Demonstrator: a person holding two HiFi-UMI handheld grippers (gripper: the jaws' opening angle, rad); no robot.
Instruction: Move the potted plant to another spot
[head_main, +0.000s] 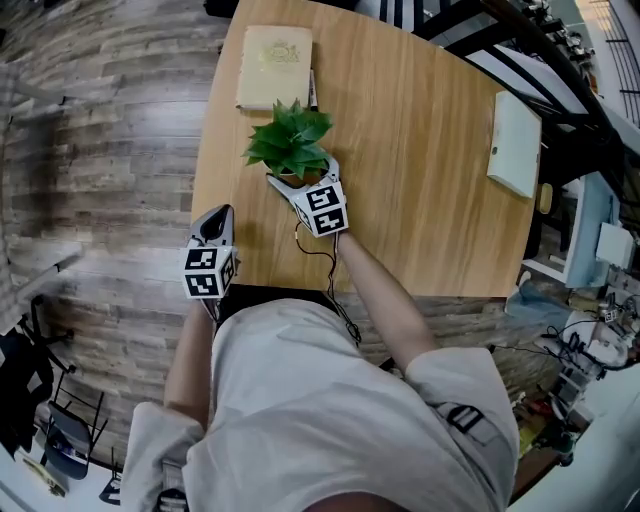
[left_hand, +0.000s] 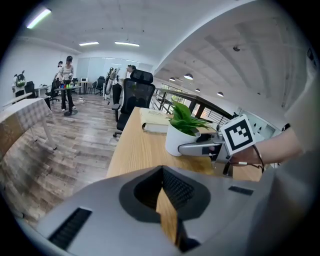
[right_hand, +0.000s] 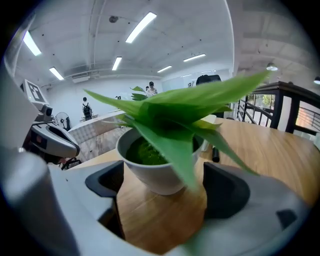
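Observation:
The potted plant (head_main: 290, 140), green leaves in a small white pot, stands on the wooden table (head_main: 420, 200) towards its left side. My right gripper (head_main: 303, 178) is open at the pot's near side, one jaw on each side of its base. In the right gripper view the pot (right_hand: 155, 167) sits between the wide-spread pads (right_hand: 226, 189) without touching them. My left gripper (head_main: 215, 222) hovers at the table's front left corner, shut with nothing in it. The left gripper view shows its jaws (left_hand: 162, 171) together, with the plant (left_hand: 182, 131) and the right gripper's finger (left_hand: 197, 148) ahead.
A cream book (head_main: 273, 66) lies behind the plant with a dark pen (head_main: 313, 90) beside it. A white flat slab (head_main: 515, 143) rests at the table's right edge. A black office chair (left_hand: 135, 95) stands past the far end; people are in the background.

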